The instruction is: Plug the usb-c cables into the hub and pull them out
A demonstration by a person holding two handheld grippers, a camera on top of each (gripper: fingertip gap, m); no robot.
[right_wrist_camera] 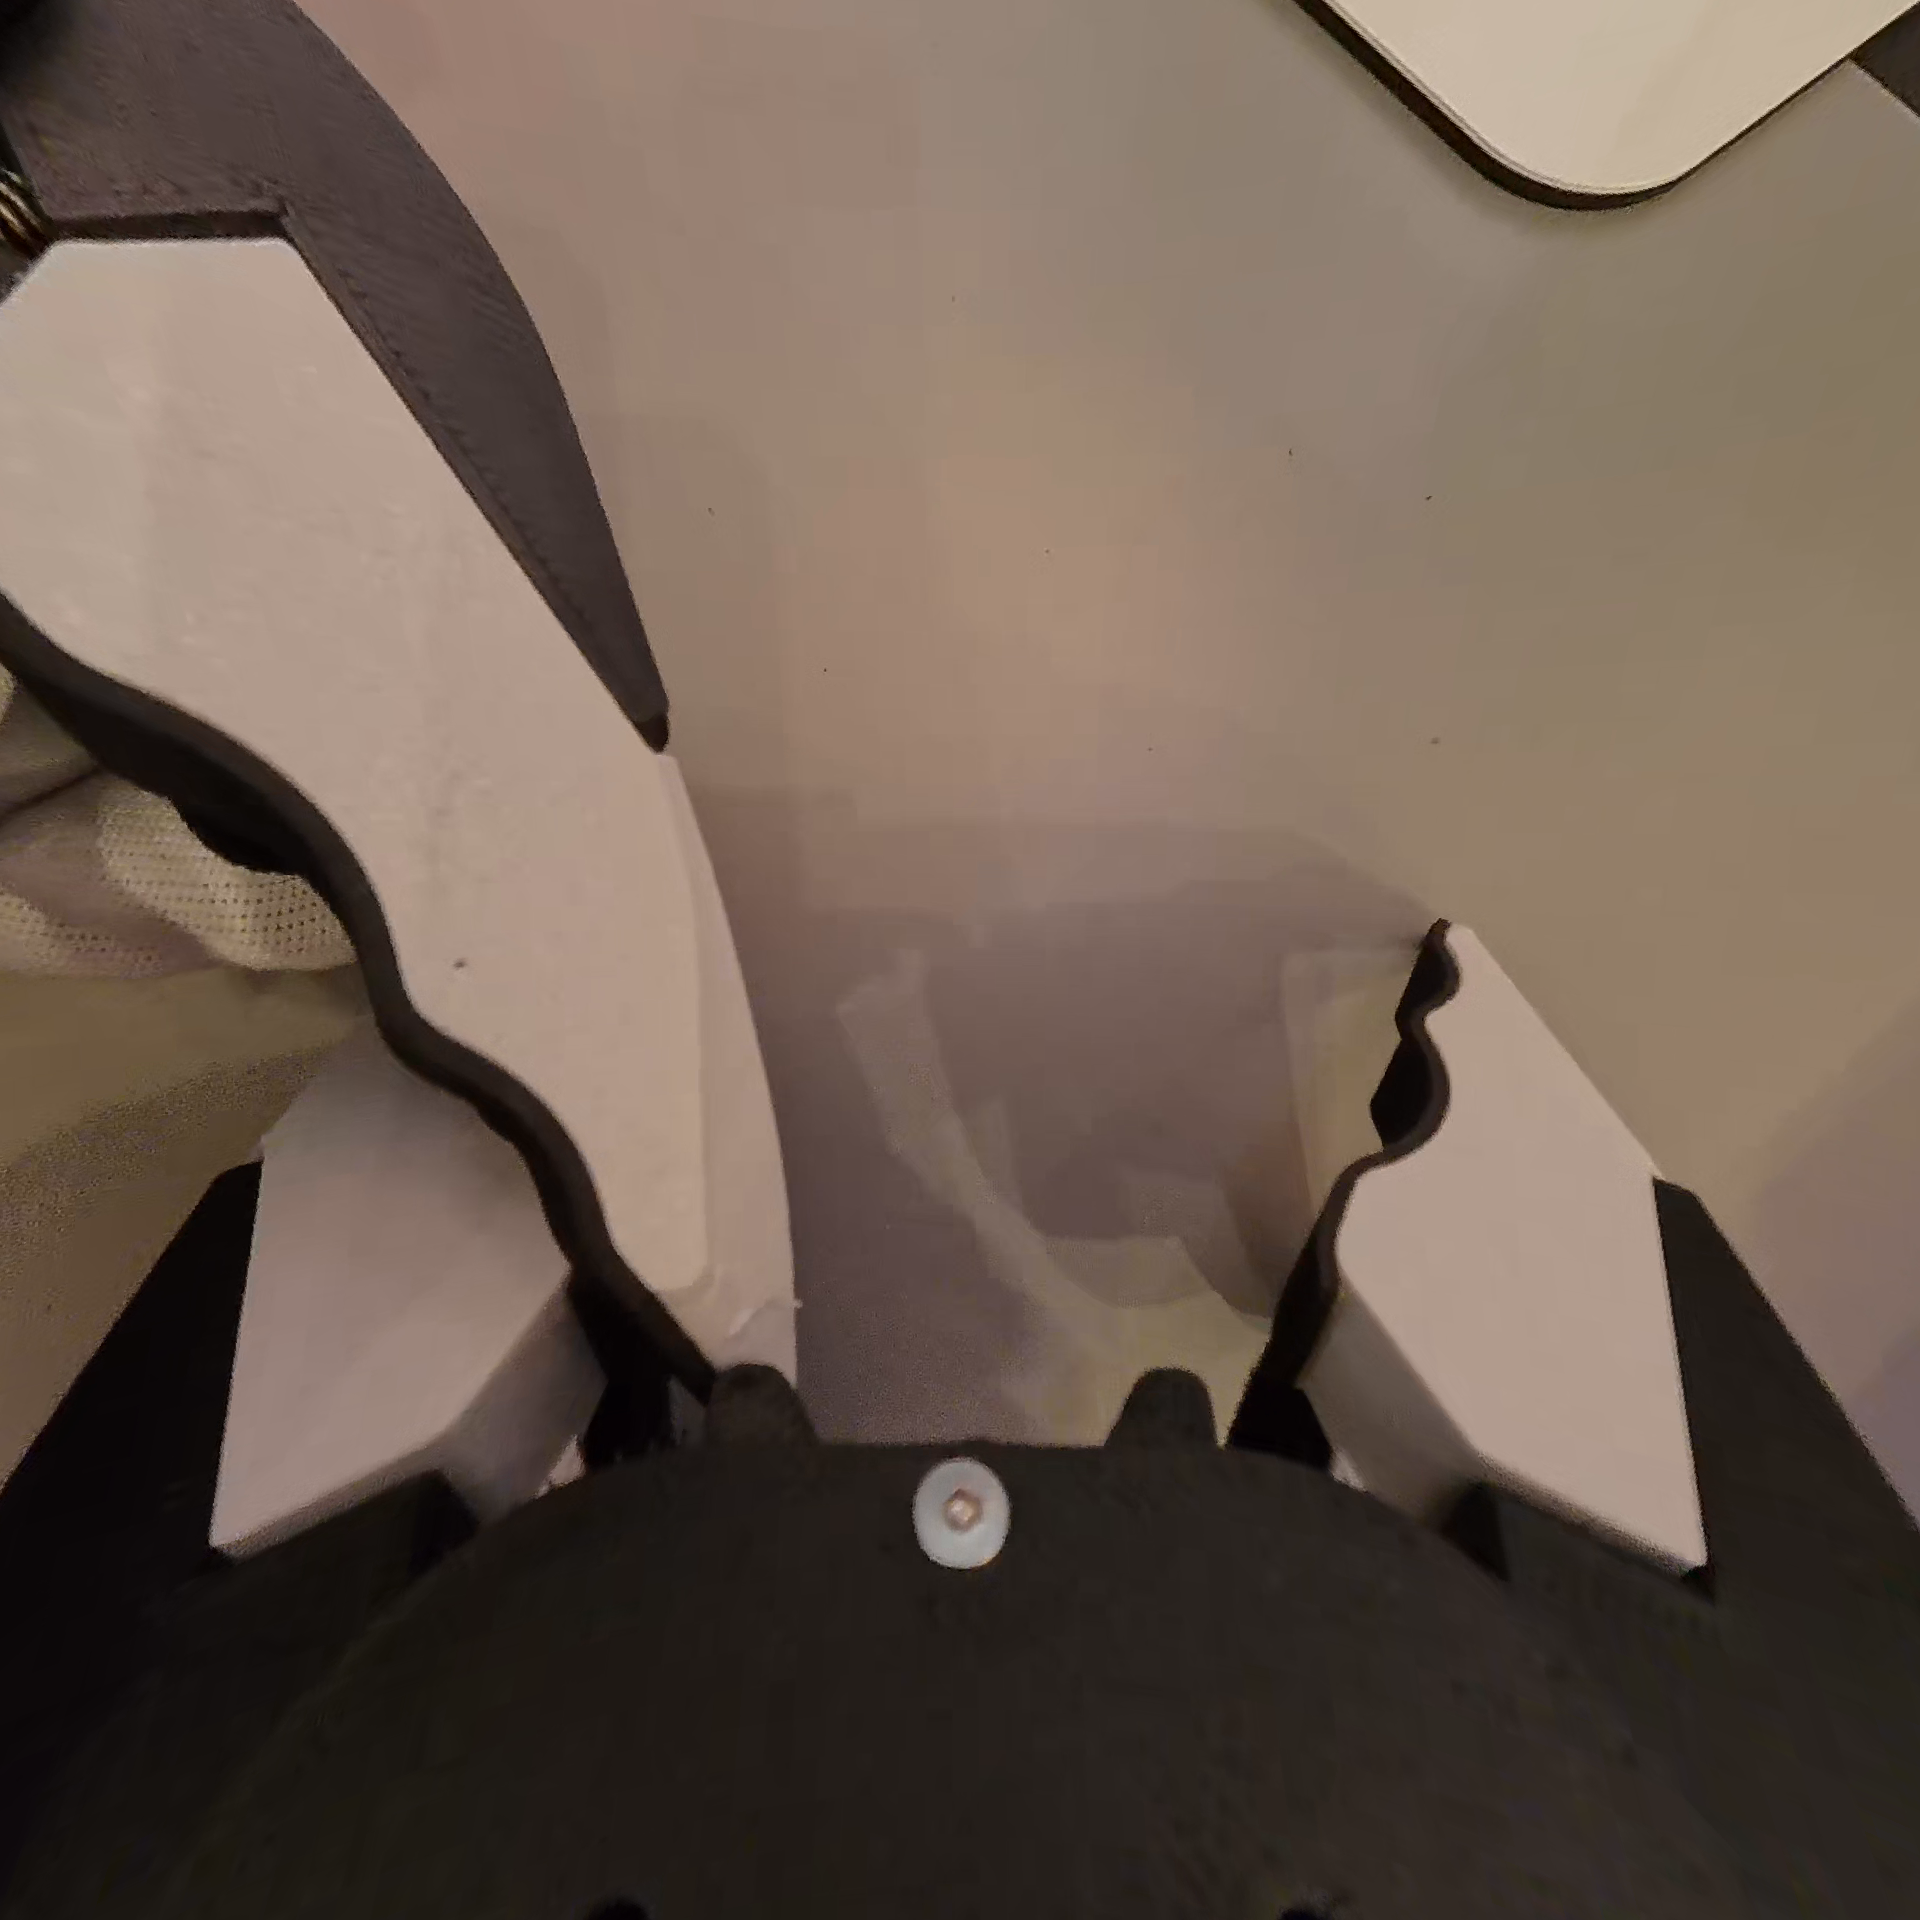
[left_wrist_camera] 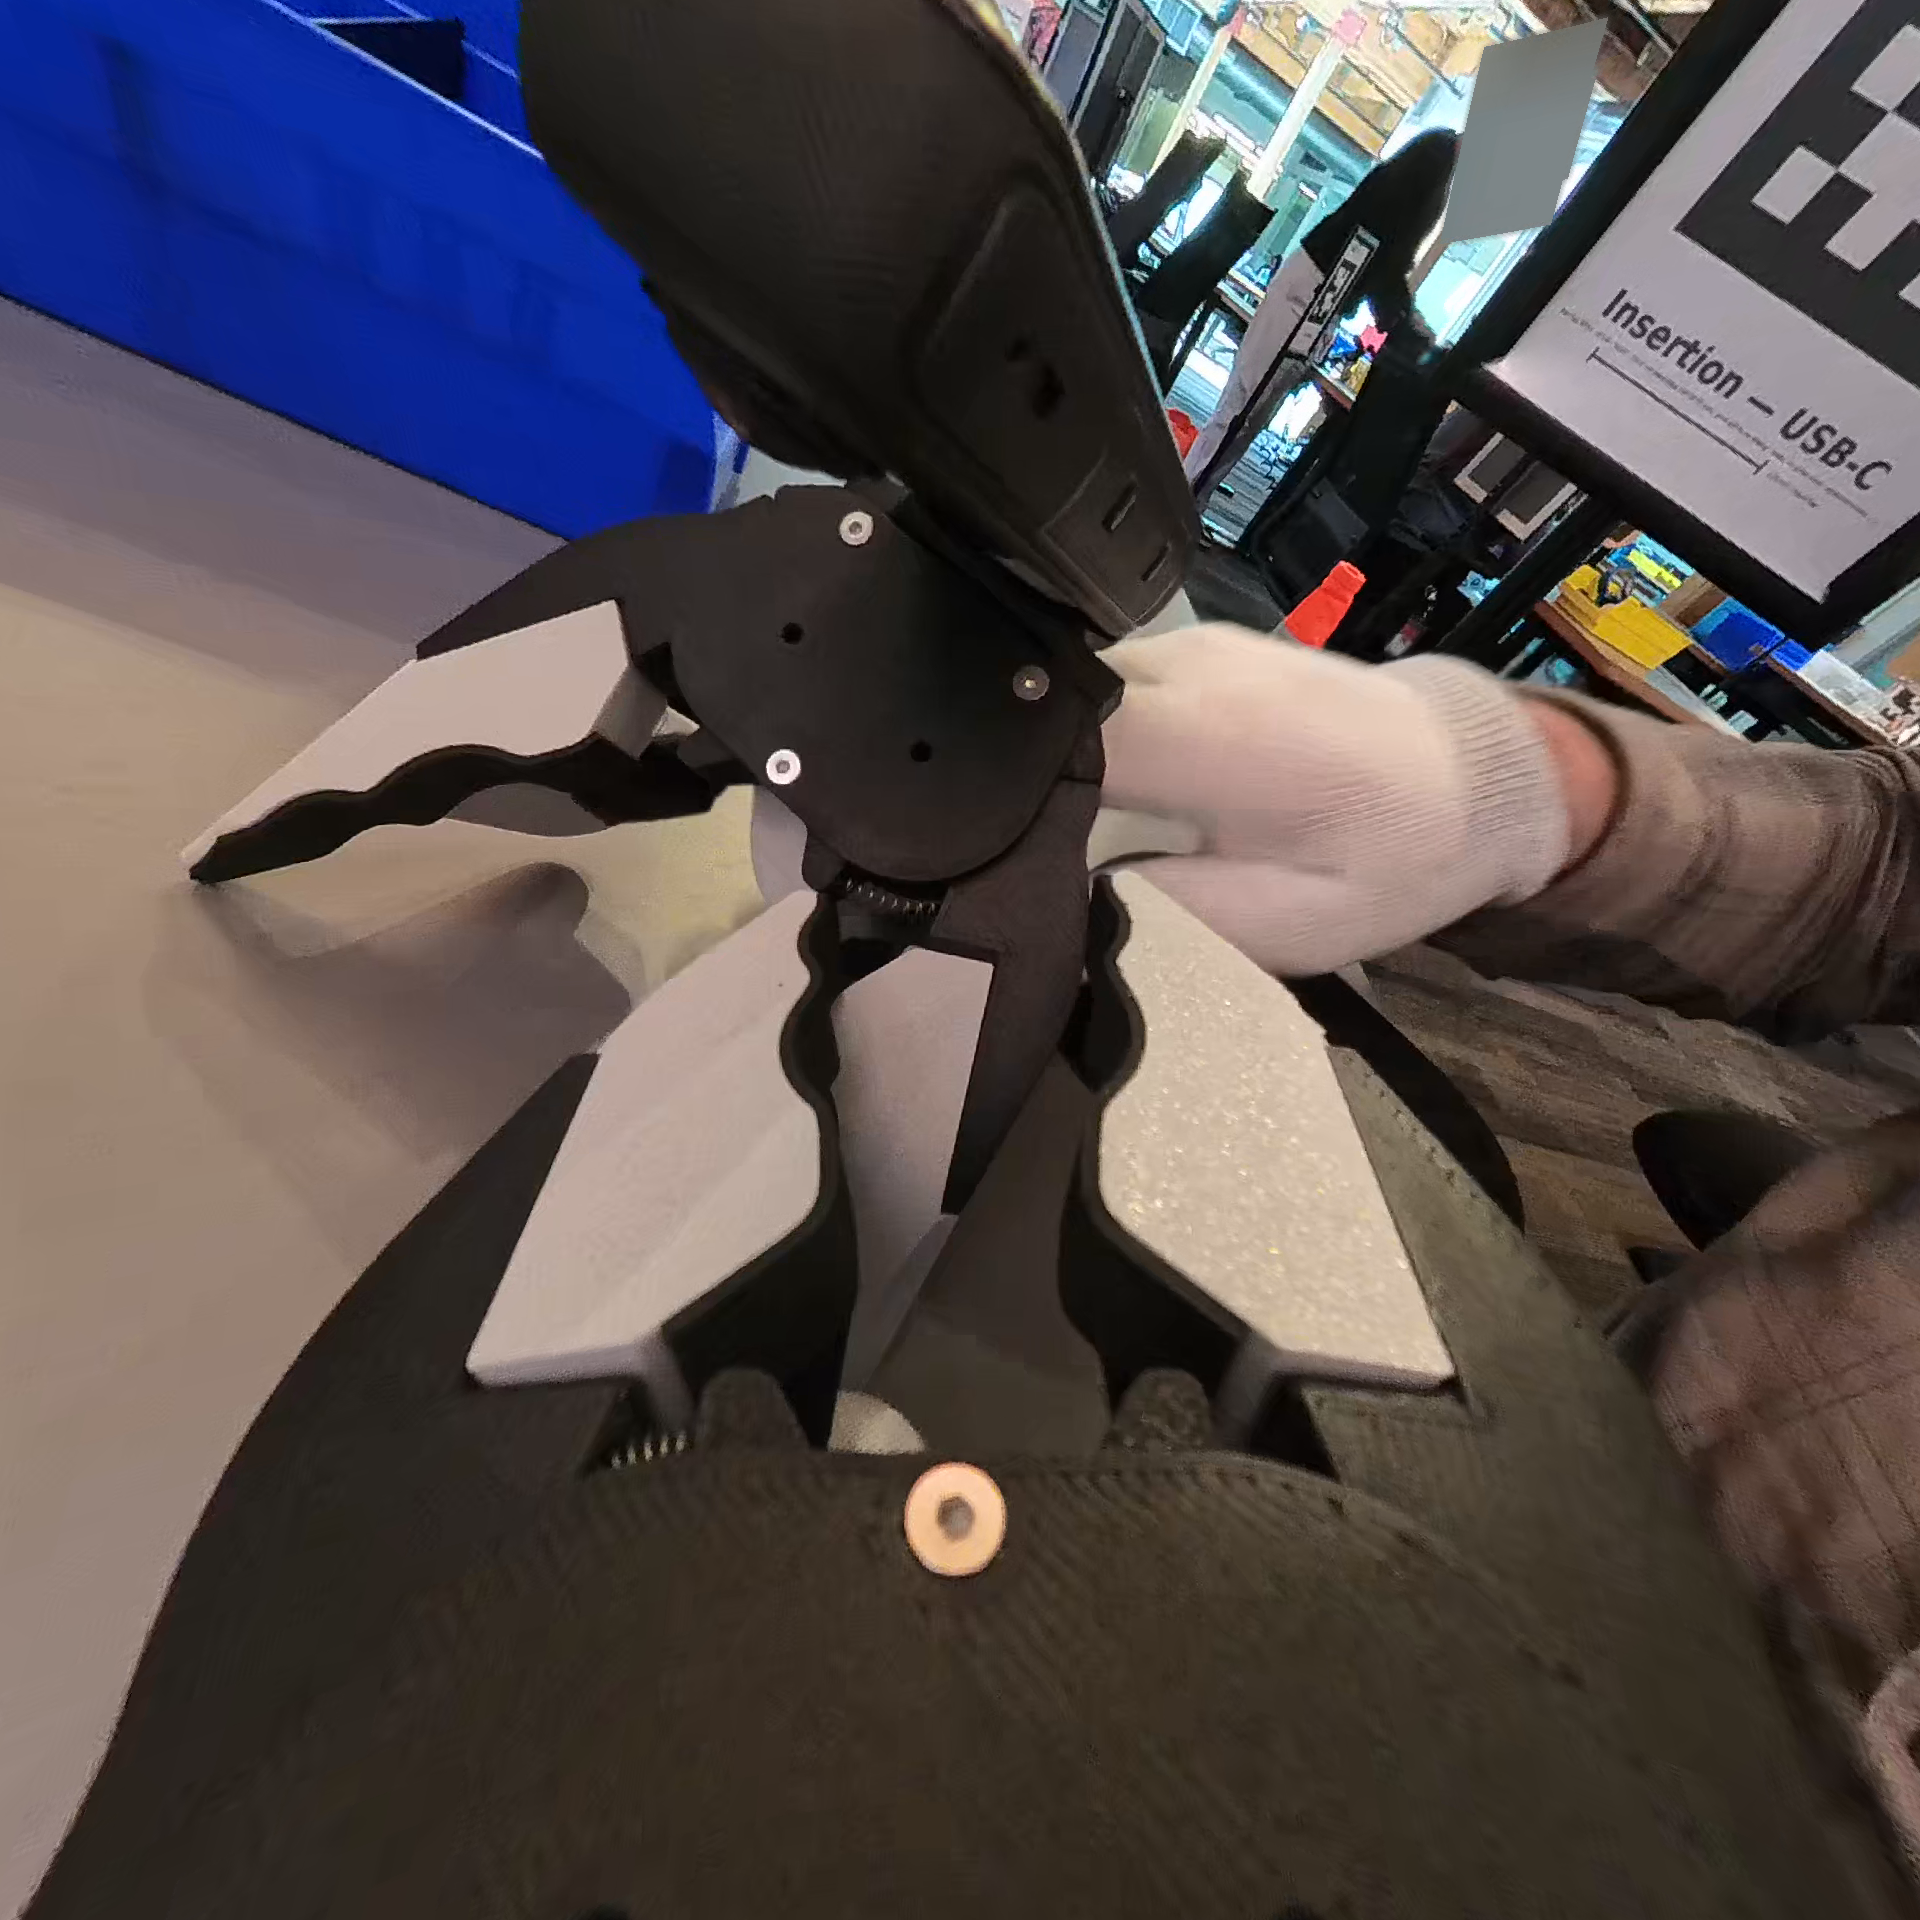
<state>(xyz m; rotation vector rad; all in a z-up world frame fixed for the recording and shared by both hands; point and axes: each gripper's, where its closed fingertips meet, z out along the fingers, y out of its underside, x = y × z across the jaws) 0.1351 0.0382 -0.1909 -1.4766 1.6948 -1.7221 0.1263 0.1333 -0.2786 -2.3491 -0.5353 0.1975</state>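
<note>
No cable or hub shows in either view, so where they lie I cannot tell; the task looks not yet begun. The left tongs (left_wrist_camera: 966, 1101) are spread, and one finger of the right tongs (left_wrist_camera: 312, 790) passes between them. The right tongs are spread too, tips resting on the bare counter (left_wrist_camera: 208, 1143), likely parked together before work. A gloved hand (left_wrist_camera: 1320, 790) grips their handle. Beyond stand a blue bin (left_wrist_camera: 312, 260) and a sign (left_wrist_camera: 1766, 312); a white pad (right_wrist_camera: 1558, 83) lies at the counter's far corner.
</note>
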